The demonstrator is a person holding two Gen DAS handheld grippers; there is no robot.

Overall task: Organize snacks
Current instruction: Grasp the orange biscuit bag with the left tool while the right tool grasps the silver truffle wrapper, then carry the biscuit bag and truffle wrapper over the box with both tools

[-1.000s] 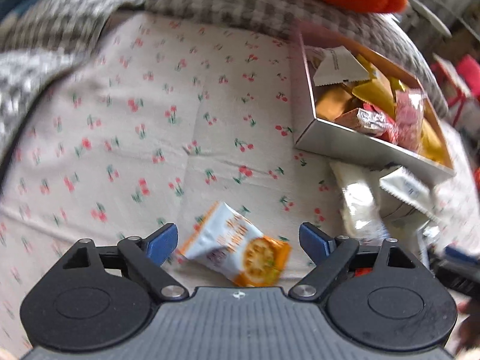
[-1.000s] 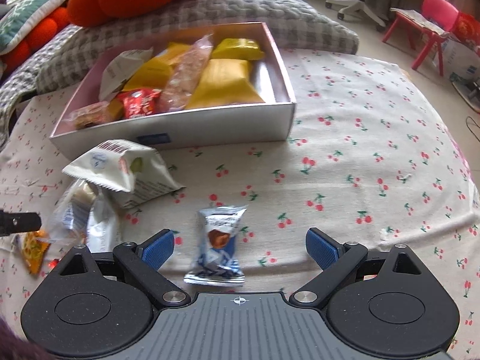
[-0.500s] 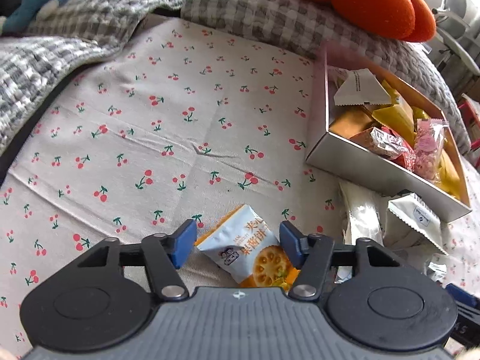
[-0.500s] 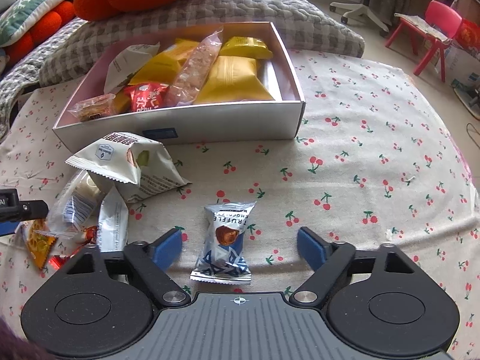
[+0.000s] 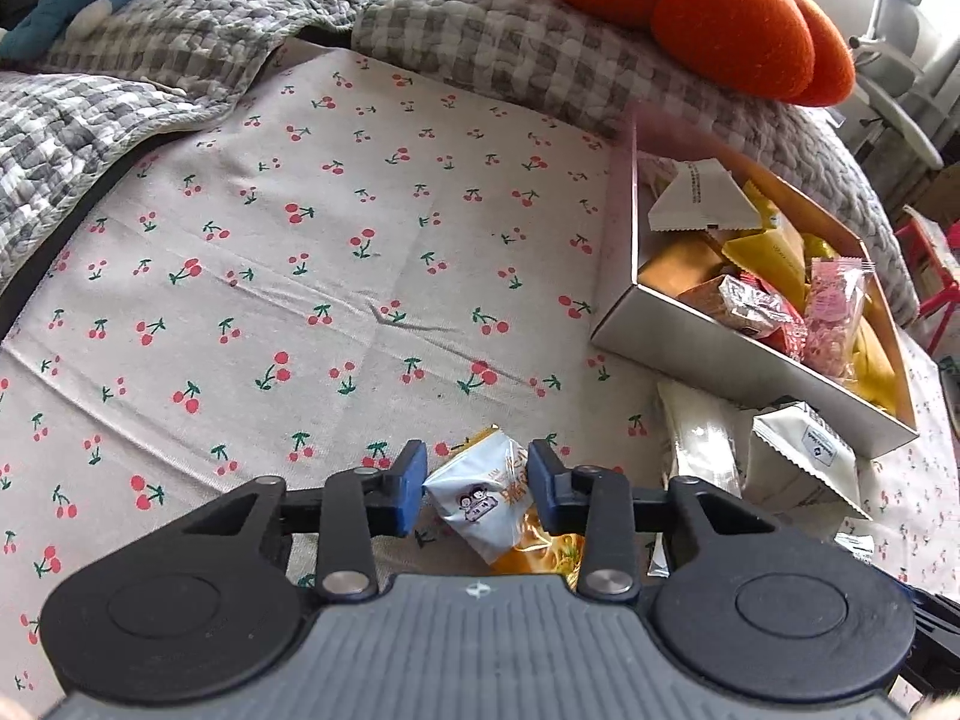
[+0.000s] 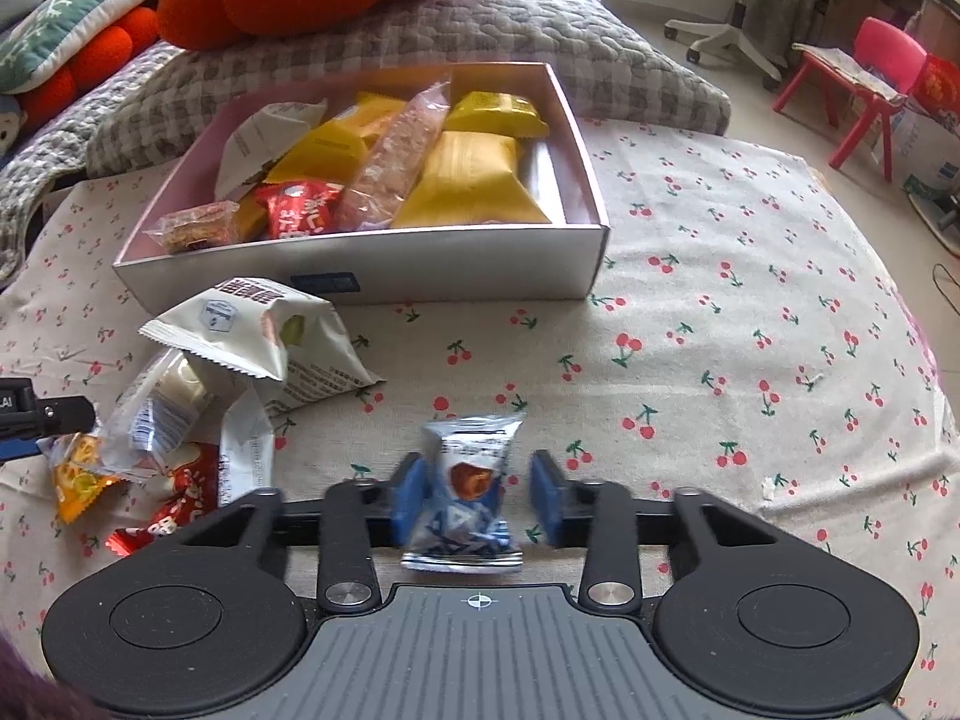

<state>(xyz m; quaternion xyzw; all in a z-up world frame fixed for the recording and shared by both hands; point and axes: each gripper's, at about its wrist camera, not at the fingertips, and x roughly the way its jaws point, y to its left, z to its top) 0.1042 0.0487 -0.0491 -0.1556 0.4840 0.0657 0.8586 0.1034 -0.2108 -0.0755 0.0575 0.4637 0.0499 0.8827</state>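
Note:
My left gripper (image 5: 477,483) is shut on a white-and-orange snack packet (image 5: 492,504), its blue pads pressing both sides. My right gripper (image 6: 477,495) has closed to the sides of a blue chocolate truffle packet (image 6: 465,492) lying on the cherry-print cloth; a small gap shows on the right side. The open snack box (image 6: 372,276), silver outside and pink inside, holds several yellow, red and pink packets. It also shows in the left wrist view (image 5: 708,354) at the right.
Loose white packets (image 6: 264,336) and a red one (image 6: 180,504) lie left of the truffle, in front of the box. Grey checked blankets (image 5: 180,48) and orange plush cushions (image 5: 720,18) border the cloth. A red chair (image 6: 864,84) stands beyond.
Both grippers have closed from wide open. The left one has clamped the orange packet; the right one's pads have come in against the truffle packet.

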